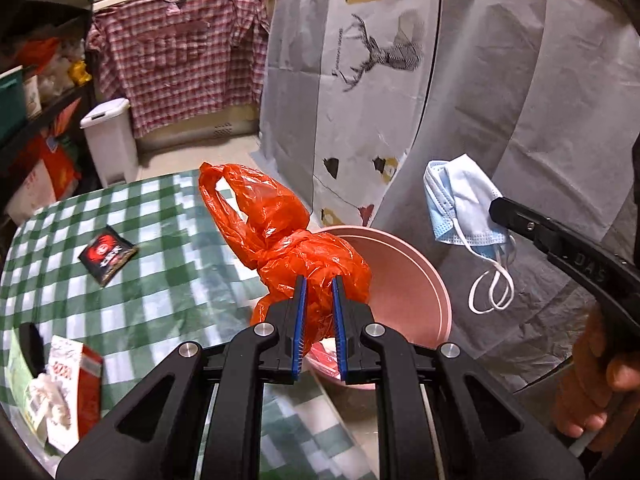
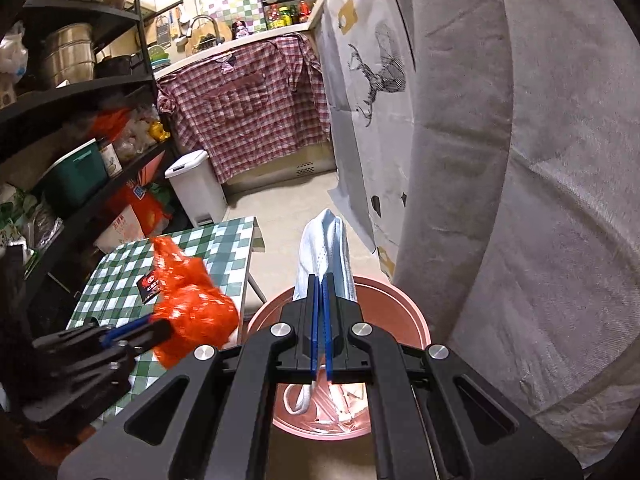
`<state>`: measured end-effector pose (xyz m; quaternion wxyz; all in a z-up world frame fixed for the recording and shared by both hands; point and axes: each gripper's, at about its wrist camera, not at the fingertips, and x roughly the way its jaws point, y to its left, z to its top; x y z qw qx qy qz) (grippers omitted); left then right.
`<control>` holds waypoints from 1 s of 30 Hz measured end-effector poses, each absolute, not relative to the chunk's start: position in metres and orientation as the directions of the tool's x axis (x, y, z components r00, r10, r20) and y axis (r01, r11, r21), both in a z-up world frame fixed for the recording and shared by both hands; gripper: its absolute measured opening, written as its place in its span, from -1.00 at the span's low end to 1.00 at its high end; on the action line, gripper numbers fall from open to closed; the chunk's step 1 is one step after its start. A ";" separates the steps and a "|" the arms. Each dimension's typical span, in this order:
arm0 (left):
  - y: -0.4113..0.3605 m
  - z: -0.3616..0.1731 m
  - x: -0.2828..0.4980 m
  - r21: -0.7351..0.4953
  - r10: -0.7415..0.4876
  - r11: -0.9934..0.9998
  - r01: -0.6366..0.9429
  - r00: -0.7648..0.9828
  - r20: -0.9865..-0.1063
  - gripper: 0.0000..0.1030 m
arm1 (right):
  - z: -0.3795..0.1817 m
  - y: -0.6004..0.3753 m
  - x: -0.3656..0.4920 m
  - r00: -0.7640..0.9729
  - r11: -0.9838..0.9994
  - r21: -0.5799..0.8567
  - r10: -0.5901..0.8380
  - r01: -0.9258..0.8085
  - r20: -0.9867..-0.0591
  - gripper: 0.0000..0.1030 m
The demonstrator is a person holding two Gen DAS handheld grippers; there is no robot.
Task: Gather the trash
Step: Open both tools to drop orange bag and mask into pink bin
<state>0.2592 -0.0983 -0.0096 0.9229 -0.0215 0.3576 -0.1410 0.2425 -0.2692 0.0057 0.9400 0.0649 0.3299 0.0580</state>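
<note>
Two pairs of tongs stood near the pink bucket (image 1: 404, 276), each gripping a piece of trash. The left tongs (image 1: 319, 312) were clamped on a knotted orange plastic bag (image 1: 280, 228), their blue pads pressed into its bunched lower part; the bag hung at the bucket's near rim, between the bucket and the edge of the green checked tabletop (image 1: 132, 264), its loose handles reaching up and toward the tabletop. The right tongs (image 2: 321, 300) were closed almost flat on a light blue face mask (image 2: 326, 248), which stuck up past the fingertips above the bucket's mouth, while a white ear loop (image 2: 300, 398) drooped below the tongs toward the inside of the bucket. From the left wrist view the mask (image 1: 460, 200) hung just beside the bucket on the side away from the tabletop, pinched by the right tongs (image 1: 496, 210), with a hand (image 1: 600, 380) on their grip. Some scraps already lay inside the bucket, though what they were could not be told. On the tabletop, well apart from the bucket, lay a small black sachet (image 1: 107, 254), and farther still a red-and-white carton (image 1: 74, 392) beside crumpled paper. Beyond the tabletop, a white pedal bin (image 1: 110, 140) stood on the floor.
</note>
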 end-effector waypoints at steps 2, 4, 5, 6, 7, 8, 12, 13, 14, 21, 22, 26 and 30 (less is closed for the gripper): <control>-0.105 -0.014 0.265 -0.138 -0.281 0.957 0.255 0.693 -0.664 -0.76 | 0.003 -0.270 0.245 0.770 0.984 0.167 0.154 -0.063 -0.619 -0.95; -0.109 -0.019 0.271 -0.138 -0.285 0.955 0.262 0.680 -0.676 -0.75 | 0.000 -0.272 0.248 0.766 0.983 0.171 0.155 -0.060 -0.624 -0.95; -0.111 -0.023 0.275 -0.146 -0.289 0.954 0.262 0.670 -0.684 -0.75 | -0.001 -0.274 0.250 0.764 0.983 0.176 0.157 -0.058 -0.627 -0.95; -0.111 -0.025 0.277 -0.158 -0.296 0.952 0.261 0.662 -0.688 -0.75 | -0.003 -0.275 0.252 0.761 0.981 0.184 0.160 -0.054 -0.629 -0.94; -0.111 -0.028 0.280 -0.181 -0.311 0.948 0.261 0.650 -0.693 -0.75 | -0.004 -0.276 0.253 0.759 0.981 0.188 0.162 -0.053 -0.631 -0.94; -0.112 -0.030 0.282 -0.188 -0.313 0.948 0.256 0.646 -0.696 -0.75 | -0.005 -0.277 0.254 0.757 0.980 0.191 0.163 -0.052 -0.633 -0.94; -0.113 -0.035 0.288 -0.214 -0.323 0.946 0.245 0.635 -0.702 -0.75 | -0.008 -0.276 0.256 0.754 0.980 0.191 0.164 -0.052 -0.636 -0.94; -0.114 -0.036 0.290 -0.218 -0.326 0.945 0.245 0.631 -0.704 -0.73 | -0.009 -0.276 0.256 0.752 0.980 0.191 0.164 -0.051 -0.638 -0.93; -0.114 -0.037 0.290 -0.221 -0.327 0.944 0.244 0.626 -0.708 -0.72 | -0.010 -0.276 0.258 0.747 0.980 0.193 0.166 -0.052 -0.644 -0.89; -0.097 -0.030 0.292 -0.257 -0.326 0.945 0.202 0.622 -0.712 -0.50 | -0.018 -0.280 0.261 0.729 0.978 0.207 0.168 -0.037 -0.664 -0.69; -0.094 -0.027 0.289 -0.255 -0.325 0.946 0.203 0.627 -0.708 -0.50 | -0.018 -0.280 0.261 0.729 0.977 0.212 0.170 -0.035 -0.663 -0.62; -0.075 -0.003 0.269 -0.205 -0.295 0.955 0.213 0.663 -0.688 -0.50 | -0.015 -0.278 0.258 0.739 0.974 0.223 0.178 -0.038 -0.650 -0.50; -0.043 0.025 0.245 -0.141 -0.254 0.966 0.216 0.706 -0.661 -0.50 | -0.007 -0.269 0.250 0.755 0.973 0.221 0.197 -0.070 -0.625 -0.50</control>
